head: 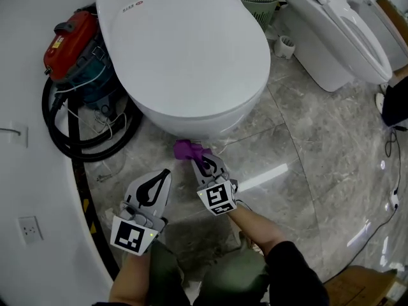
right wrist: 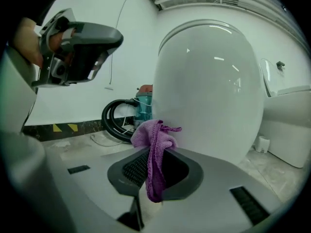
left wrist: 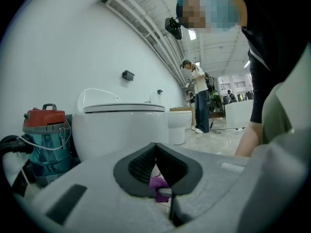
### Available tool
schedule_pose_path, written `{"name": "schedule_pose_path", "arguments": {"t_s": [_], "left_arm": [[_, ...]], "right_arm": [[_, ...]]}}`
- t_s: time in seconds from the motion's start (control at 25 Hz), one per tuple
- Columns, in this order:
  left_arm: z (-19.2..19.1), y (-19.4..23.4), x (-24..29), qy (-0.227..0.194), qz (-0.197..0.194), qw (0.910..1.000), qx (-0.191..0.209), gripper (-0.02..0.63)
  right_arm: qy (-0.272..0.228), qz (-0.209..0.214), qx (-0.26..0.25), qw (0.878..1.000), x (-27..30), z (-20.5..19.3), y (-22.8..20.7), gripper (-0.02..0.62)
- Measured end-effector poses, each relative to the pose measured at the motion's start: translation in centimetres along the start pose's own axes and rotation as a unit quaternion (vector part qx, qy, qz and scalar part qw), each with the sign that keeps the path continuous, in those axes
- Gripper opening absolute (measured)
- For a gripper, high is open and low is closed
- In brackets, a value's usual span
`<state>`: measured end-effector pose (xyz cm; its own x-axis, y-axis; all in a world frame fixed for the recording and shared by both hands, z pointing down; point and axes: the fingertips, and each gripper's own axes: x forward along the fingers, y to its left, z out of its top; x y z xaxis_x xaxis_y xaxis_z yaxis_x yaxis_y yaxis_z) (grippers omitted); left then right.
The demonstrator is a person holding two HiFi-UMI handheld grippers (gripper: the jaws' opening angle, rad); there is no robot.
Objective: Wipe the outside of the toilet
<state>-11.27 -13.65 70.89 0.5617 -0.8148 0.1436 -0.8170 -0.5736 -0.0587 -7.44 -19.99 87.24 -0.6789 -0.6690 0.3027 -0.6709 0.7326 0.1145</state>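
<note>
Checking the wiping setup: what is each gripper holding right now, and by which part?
Right gripper: the purple cloth, pinched mid-fold, with a wad bunched beyond the tips. Left gripper: shut, holding nothing.

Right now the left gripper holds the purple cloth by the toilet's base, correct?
Not quite. The right gripper holds the cloth between its jaws, as the right gripper view shows; the left gripper is shut on nothing. The cloth is by the toilet's base.
</note>
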Motion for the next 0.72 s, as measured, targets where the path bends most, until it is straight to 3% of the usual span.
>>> {"name": "schedule_pose_path", "arguments": {"t_s": [0.16,0.36,0.72], "left_arm": [[0.0,-0.3,0.3,0.001,-0.005,1.0000,0.002,0.006],[-0.3,-0.8,1.1,0.006,-0.012,0.9999,0.000,0.007],[-0.7,-1.5,2.1,0.016,-0.017,0.9997,0.008,0.006]], "right_arm": [[0.010,-0.025,0.004,1.000,0.1,-0.7,-2.5,0.049],[0.012,-0.072,0.049,0.996,-2.0,-1.8,-6.2,0.049],[0.020,-0.177,0.079,0.981,-5.0,-3.6,-16.0,0.051]]}}
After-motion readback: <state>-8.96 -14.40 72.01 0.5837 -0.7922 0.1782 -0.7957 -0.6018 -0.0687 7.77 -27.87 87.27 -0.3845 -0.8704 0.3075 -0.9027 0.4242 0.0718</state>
